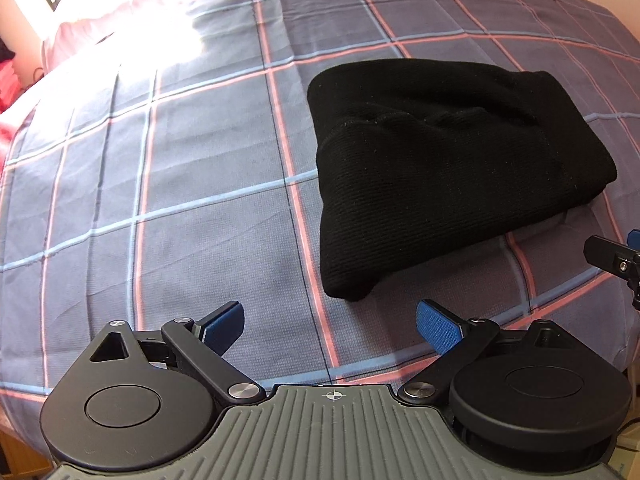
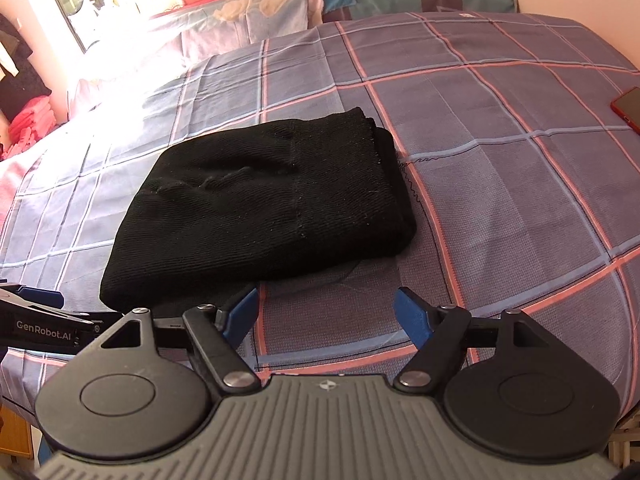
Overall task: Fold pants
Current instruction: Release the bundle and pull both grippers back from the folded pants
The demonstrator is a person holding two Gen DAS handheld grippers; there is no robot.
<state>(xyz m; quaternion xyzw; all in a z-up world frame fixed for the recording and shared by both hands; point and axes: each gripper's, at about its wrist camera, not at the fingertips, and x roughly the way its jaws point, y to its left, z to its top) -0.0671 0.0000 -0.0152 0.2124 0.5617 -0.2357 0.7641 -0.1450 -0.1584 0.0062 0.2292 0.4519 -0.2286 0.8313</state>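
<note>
- Left wrist view looks down on the black pants (image 1: 448,172), folded into a thick bundle lying flat on the plaid bedspread (image 1: 180,184).
- From this camera the bundle sits toward one o'clock, its nearest corner pointing down at the gap between the blue pads.
- The left gripper (image 1: 330,322) hovers over the bedspread at six o'clock with its jaws spread wide and nothing between them; one blue pad (image 1: 438,330) faces the camera, apart from the cloth.
- At three o'clock in that same view a black part of the right gripper (image 1: 612,258) pokes in from the edge, just beside the bundle's lower right side but not touching it as far as I can see.
- In the right wrist view the pants (image 2: 264,208) lie toward eleven o'clock, ribbed knit on top with a stitched seam running across and stacked layers showing along the right edge.
- The right gripper (image 2: 326,314) is also spread wide and empty; its left fingertip (image 2: 244,312) sits just at the near edge of the bundle, and I cannot tell whether it touches.
- The left gripper's side (image 2: 40,320) shows at nine o'clock, close by the bundle's near left corner.
- Pillows (image 2: 256,12) lie at twelve o'clock at the head of the bed.
- A dark phone with a red edge (image 2: 628,106) rests on the bedspread at three o'clock, well apart from the pants.
</note>
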